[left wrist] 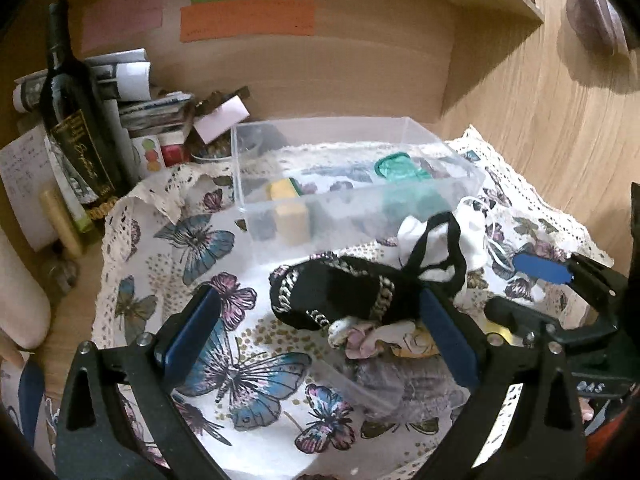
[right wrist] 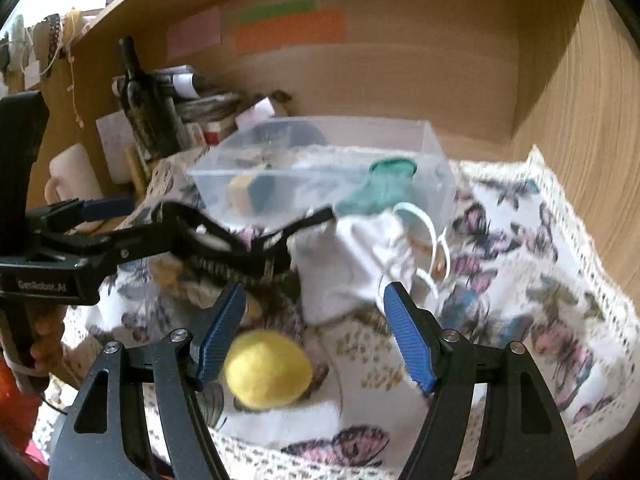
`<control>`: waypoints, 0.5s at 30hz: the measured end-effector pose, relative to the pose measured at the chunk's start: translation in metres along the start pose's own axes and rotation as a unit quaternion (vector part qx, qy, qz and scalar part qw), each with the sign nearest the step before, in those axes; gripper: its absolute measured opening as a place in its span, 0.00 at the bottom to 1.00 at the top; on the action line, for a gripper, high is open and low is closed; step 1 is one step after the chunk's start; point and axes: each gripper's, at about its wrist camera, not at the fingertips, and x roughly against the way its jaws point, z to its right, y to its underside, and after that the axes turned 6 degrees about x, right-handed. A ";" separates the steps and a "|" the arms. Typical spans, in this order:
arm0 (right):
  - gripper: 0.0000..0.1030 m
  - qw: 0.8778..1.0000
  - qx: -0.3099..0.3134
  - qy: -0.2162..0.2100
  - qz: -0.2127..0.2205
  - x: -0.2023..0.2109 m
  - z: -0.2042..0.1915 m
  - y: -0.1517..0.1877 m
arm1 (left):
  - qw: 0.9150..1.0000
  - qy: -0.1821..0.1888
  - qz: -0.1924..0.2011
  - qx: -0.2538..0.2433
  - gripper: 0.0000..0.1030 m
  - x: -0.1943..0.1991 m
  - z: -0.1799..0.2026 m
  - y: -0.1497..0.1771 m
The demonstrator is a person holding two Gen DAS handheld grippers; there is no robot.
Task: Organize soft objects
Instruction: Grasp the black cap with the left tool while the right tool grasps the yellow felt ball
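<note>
Nearest the lens in the left wrist view: left claw (left wrist: 316,336), jaws wide apart, black chain-trimmed item (left wrist: 336,292) lying between the blue pads, its right end against the right pad; whether held or only resting there cannot be told. Nearest in the right wrist view: right claw (right wrist: 316,340), jaws apart, nothing pressed between the pads, yellow felt ball (right wrist: 268,368) just beside the left pad and low between the jaws.

Under everything, wooden worktop (left wrist: 532,128) inside a wooden alcove, covered by a butterfly-print cloth (left wrist: 208,248) with lace edge. On the cloth, at the far middle, clear plastic box (left wrist: 352,184), open on top, with a yellow block (left wrist: 292,216) at its left side and a green see-through piece (left wrist: 400,172) at its right. Near side of the box, touching it, white drawstring pouch (right wrist: 340,260), crumpled, cords loose to the right. Across the pouch, black strap (left wrist: 436,248) in a loop. Below the black item, small pale scrunchie (left wrist: 360,340) and a second, low clear tray (left wrist: 360,388) with grey fabric inside.

Far left, beside the cloth: dark wine bottle (left wrist: 76,120), upright, in front of stacked papers (left wrist: 132,80). On the back wall, orange (left wrist: 248,20), green and pink paper strips.
</note>
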 end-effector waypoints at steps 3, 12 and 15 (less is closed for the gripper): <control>0.67 1.000 -0.002 -0.007 -0.007 0.001 -0.002 0.008 | 1.000 -0.002 -0.005 -0.003 0.98 -0.007 0.002 0.000; 0.52 0.999 0.007 -0.040 -0.034 -0.003 -0.015 0.024 | 1.000 -0.006 -0.004 -0.010 0.97 -0.028 0.007 -0.017; 0.41 0.997 0.008 -0.059 -0.041 -0.005 -0.017 0.026 | 1.000 0.002 -0.010 -0.006 0.84 -0.037 0.006 -0.020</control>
